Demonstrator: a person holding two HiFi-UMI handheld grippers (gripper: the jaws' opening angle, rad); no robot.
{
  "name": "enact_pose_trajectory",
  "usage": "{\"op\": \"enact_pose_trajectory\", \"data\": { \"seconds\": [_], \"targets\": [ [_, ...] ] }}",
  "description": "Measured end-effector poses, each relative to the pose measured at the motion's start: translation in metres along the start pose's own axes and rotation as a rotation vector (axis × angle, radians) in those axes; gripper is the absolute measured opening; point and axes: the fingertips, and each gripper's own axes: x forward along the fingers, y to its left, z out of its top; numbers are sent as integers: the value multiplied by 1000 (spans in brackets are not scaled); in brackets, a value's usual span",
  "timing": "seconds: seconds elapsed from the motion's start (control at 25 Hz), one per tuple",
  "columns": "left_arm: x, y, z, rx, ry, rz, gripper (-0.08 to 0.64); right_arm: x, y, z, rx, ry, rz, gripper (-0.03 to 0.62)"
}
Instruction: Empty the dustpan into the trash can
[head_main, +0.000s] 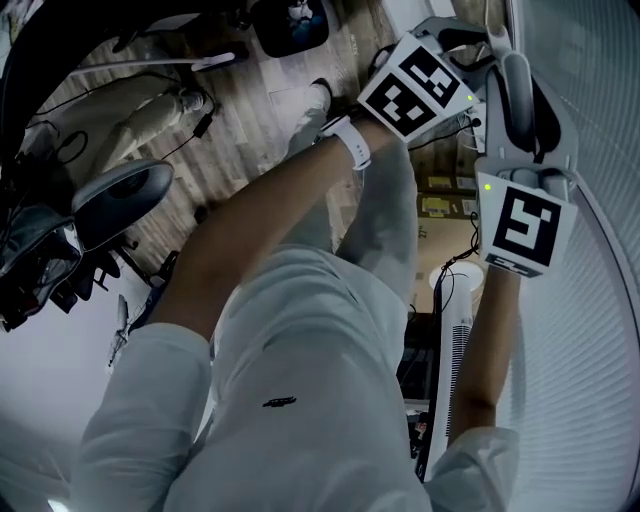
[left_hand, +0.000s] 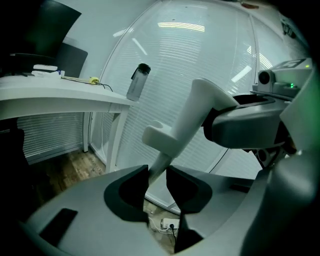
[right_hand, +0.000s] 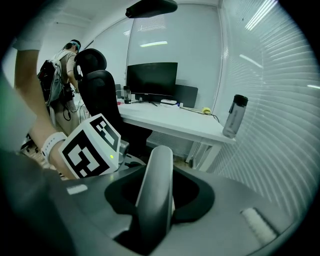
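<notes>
A long dustpan handle is held by both grippers; the pan and the trash can are out of view. In the left gripper view its white shaft (left_hand: 172, 145) runs up from between the pads of my left gripper (left_hand: 156, 172), which is shut on it. Higher up, the right gripper's grey body (left_hand: 250, 125) clasps the same handle. In the right gripper view the grey grip (right_hand: 156, 185) stands upright between the jaws of my right gripper (right_hand: 159, 190), shut on it. The head view shows both marker cubes, the left gripper (head_main: 468, 72) and right gripper (head_main: 530, 150) close together on the handle (head_main: 517, 90).
A white desk (right_hand: 170, 122) with a monitor (right_hand: 151, 80) and a water bottle (right_hand: 234, 116) stands against the blinds-covered glass wall. A black office chair (right_hand: 100, 85) and a standing person (right_hand: 65, 65) are behind. A power strip (left_hand: 167, 223) lies on the wooden floor.
</notes>
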Motion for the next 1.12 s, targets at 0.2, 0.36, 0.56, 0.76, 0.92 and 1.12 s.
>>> {"op": "enact_pose_trajectory", "data": {
  "seconds": [0.2,0.36,0.56,0.76,0.92,1.12],
  "targets": [
    [3,8,-1,-4,-5,2,118,10,-1,0,21,7,8,129],
    [5,13,-3,-14,14,7,118,15,-2,-2,27,18,10,128],
    [3,3,-16,-28,16,43,114,5,-10,-19,36,19,23,154],
    [-13,17,-22,-57,-2,36,114,26,-18,-14,24,71,9,171],
    [-31,10,-27,-51,-8,59,107,17,-29,-12,2,49,-70,184],
    [-53,-16,-26,-36,-44,78,97,-15,-37,-14,-5,-3,-122,182]
  ]
}}
